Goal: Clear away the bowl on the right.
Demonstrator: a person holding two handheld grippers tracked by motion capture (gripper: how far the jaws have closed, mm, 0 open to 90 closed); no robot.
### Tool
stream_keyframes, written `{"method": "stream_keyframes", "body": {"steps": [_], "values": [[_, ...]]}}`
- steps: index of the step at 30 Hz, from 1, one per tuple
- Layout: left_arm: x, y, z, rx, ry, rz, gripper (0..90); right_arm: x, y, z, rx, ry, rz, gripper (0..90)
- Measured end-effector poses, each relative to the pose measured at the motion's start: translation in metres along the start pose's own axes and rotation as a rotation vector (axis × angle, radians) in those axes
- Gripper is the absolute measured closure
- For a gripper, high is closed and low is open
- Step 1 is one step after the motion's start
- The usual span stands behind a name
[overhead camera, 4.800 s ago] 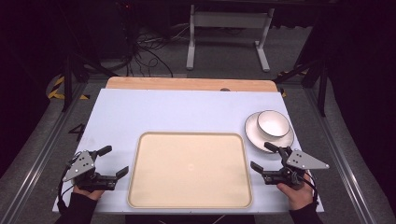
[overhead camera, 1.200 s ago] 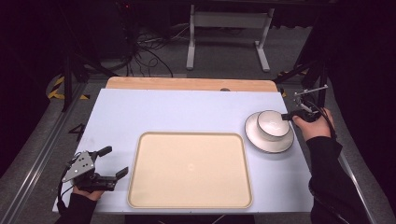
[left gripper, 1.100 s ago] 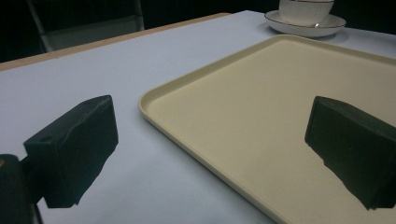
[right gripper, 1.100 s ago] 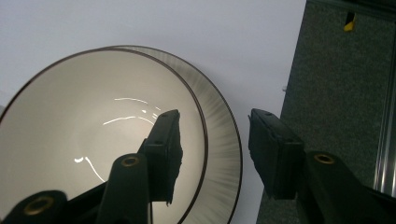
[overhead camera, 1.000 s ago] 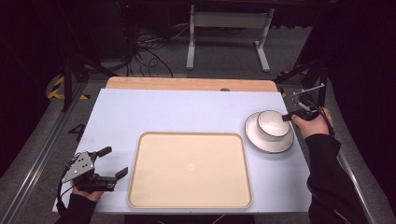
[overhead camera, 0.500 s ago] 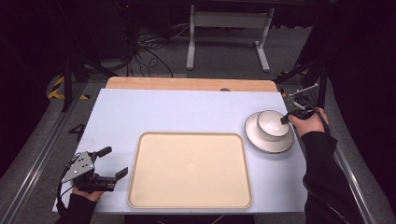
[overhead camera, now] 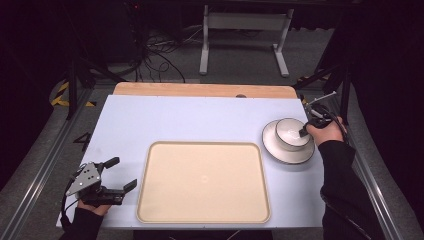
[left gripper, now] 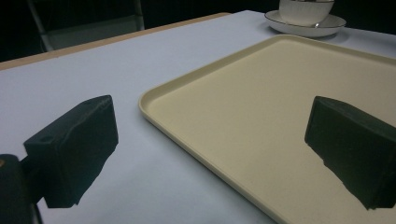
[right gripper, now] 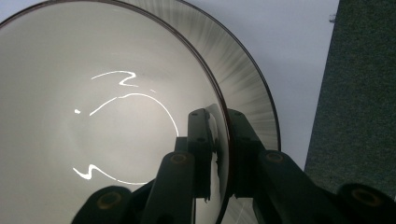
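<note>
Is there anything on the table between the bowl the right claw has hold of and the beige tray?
Nothing visible. The right claw is shut on the rim of the bowl, which sits on its plate to the tray's right. Bare table lies between plate and tray, and the tray's surface holds nothing.

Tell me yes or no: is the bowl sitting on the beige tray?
No, the bowl sits on a plate on the white table, to the right of the tray and apart from it.

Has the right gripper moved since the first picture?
Yes. The right gripper went from the table's near right corner to the bowl, its jaws just closing on the rim.
</note>
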State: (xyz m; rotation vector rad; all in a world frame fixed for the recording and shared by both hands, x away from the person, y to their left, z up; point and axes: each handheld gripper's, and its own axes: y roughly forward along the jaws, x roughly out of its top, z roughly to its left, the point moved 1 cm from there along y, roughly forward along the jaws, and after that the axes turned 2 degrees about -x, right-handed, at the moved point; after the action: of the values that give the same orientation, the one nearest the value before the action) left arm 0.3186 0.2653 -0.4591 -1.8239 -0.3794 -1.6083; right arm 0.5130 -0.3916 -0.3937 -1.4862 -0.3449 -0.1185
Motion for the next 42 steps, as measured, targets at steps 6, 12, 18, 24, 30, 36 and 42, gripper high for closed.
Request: {"method": "stream_keyframes", "body": {"steps": [6,12,18,24,30,36,42], "values": [[0.0,0.0,0.0,-0.001,0.0,-0.001,3.4,0.0,-0.002,-0.005,0.048,0.056,0.022,84.3],[0.0,0.0,0.0,0.0,0.001,0.001,3.4,0.0,-0.007,-0.004,0.043,0.076,0.023,84.3],[0.0,0.0,0.0,-0.001,0.001,0.0,3.4,0.001,-0.014,-0.002,0.008,0.067,0.045,84.3],[0.0,0.0,0.0,-0.002,0.002,0.004,3.4,-0.001,-0.027,-0.005,0.011,0.088,0.037,84.3],[0.0,0.0,0.0,-0.004,0.003,0.005,3.4,0.0,-0.039,-0.004,0.014,0.088,0.032,84.3],[0.0,0.0,0.0,-0.003,0.004,0.005,3.4,0.001,-0.056,-0.001,0.013,0.074,0.013,84.3],[0.0,0.0,0.0,-0.004,0.004,0.005,3.4,0.001,-0.07,0.004,0.011,0.052,-0.001,84.3]]}}
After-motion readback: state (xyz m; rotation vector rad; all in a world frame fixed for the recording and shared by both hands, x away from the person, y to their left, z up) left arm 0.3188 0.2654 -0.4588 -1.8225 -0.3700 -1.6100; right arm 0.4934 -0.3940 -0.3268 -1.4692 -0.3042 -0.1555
